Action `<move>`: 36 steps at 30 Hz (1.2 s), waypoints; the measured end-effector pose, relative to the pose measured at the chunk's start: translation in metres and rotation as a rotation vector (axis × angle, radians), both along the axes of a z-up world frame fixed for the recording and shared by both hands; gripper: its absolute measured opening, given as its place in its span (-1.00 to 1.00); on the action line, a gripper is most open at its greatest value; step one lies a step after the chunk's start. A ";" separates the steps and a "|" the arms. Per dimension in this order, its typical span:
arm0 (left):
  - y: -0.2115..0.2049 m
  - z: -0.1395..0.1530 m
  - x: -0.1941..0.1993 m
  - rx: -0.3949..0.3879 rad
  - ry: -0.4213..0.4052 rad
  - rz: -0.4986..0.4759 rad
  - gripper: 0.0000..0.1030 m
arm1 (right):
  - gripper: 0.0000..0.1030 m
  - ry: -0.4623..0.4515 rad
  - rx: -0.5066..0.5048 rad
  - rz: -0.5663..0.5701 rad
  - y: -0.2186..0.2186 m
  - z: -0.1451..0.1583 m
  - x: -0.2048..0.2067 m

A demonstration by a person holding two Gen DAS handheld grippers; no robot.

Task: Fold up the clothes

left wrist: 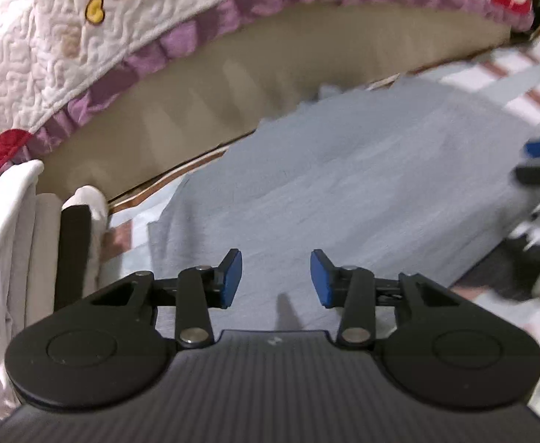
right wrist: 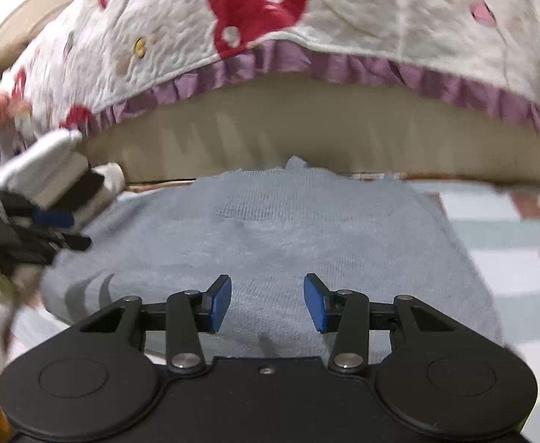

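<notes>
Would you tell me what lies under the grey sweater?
The grey sweater lies on a checked cloth showing pale and reddish squares around it; whatever is directly beneath the sweater is covered.

I see a floor covered by a checked mat (right wrist: 499,236) of pale blue-white and reddish-brown squares, with a grey-blue knitted garment (right wrist: 270,243) spread flat on it, its far edge close to the mat's far edge. At the mat's left edge, a stack of folded white and black clothes (left wrist: 48,229) rests beside my garment.
</notes>
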State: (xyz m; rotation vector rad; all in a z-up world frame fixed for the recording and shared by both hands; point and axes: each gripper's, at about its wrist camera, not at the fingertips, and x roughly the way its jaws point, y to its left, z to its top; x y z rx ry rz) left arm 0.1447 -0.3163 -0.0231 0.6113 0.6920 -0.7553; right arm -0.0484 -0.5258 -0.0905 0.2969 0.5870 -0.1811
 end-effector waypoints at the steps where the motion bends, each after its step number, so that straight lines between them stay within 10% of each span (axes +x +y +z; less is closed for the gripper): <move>1: -0.004 0.006 -0.004 -0.022 0.007 -0.005 -0.19 | -0.05 -0.008 0.003 -0.008 0.001 0.000 -0.001; 9: -0.049 -0.045 -0.003 -0.126 0.084 -0.049 -0.16 | -0.06 0.015 -0.038 0.078 0.008 -0.015 0.027; 15: -0.041 -0.106 -0.005 -0.045 0.152 -0.028 -0.14 | 0.02 0.118 -0.082 0.152 0.009 -0.051 0.035; 23: -0.003 -0.104 -0.013 -0.058 0.180 0.022 -0.13 | 0.08 0.311 -0.060 0.186 0.007 -0.064 0.013; 27: 0.017 -0.092 -0.004 0.013 0.008 0.099 -0.10 | 0.13 0.336 0.127 0.036 -0.028 -0.059 -0.025; 31: 0.054 -0.086 0.050 -0.020 0.010 0.408 -0.04 | 0.22 0.241 0.435 -0.239 -0.089 -0.071 -0.061; 36: 0.078 -0.098 0.062 -0.035 0.109 0.499 0.02 | 0.23 0.086 0.573 -0.483 -0.126 -0.092 -0.070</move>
